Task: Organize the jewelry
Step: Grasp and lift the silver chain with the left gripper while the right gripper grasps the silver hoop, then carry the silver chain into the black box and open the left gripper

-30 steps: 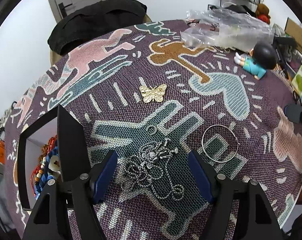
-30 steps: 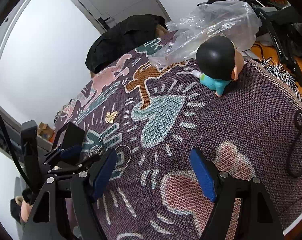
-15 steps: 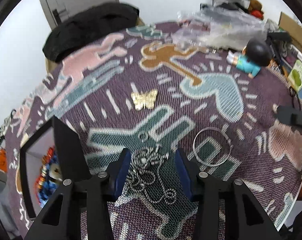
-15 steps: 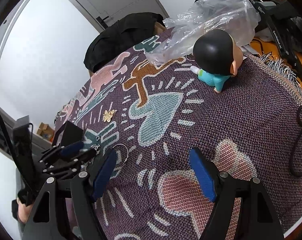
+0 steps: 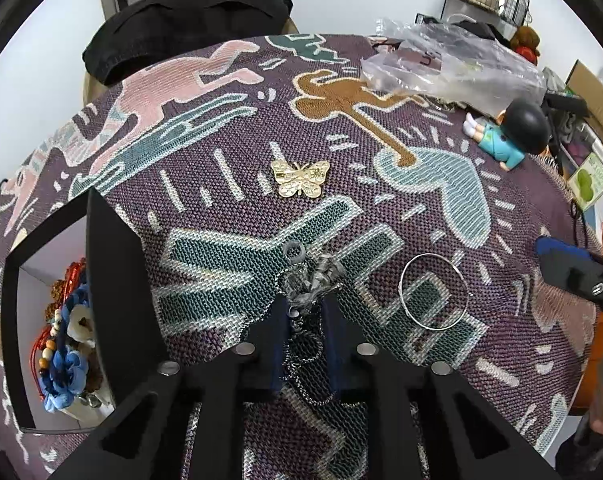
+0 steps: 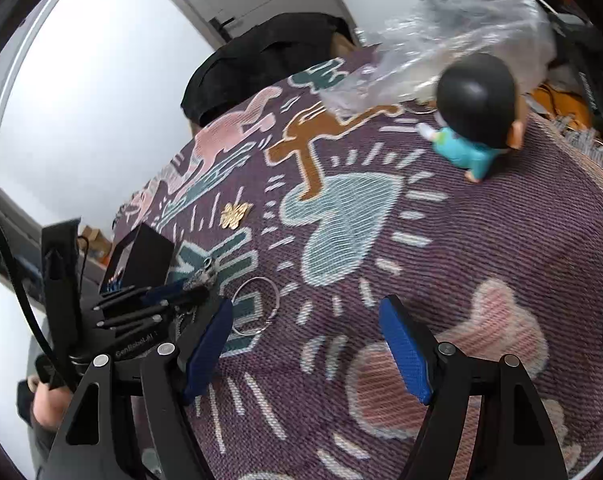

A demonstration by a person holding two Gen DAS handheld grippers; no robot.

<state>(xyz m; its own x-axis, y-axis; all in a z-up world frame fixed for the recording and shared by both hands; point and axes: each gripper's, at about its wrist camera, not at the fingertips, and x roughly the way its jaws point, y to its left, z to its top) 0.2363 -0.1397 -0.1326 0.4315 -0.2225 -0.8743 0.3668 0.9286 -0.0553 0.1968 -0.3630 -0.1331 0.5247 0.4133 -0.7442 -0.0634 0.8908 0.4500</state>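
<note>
My left gripper [image 5: 306, 312] is shut on a tangled silver chain necklace [image 5: 311, 280] that lies bunched on the patterned purple cloth [image 5: 481, 364]. A gold butterfly brooch [image 5: 300, 178] lies farther back. A thin silver hoop [image 5: 432, 291] lies to the right of the chain. A black open jewelry box [image 5: 113, 292] with beads and blue flowers inside stands at the left. My right gripper [image 6: 305, 344] is open and empty above the cloth; the left gripper [image 6: 189, 294], the hoop [image 6: 257, 304] and the brooch [image 6: 234, 214] show in its view.
A toy figure with a black head and teal clothes [image 5: 509, 134] lies at the back right. A crumpled clear plastic bag [image 5: 441, 68] lies behind it. A black garment [image 5: 185, 24] hangs over a chair beyond the table's far edge.
My left gripper has moved forward and closed from wide open onto the silver chain. The right gripper has stayed open and nearly still.
</note>
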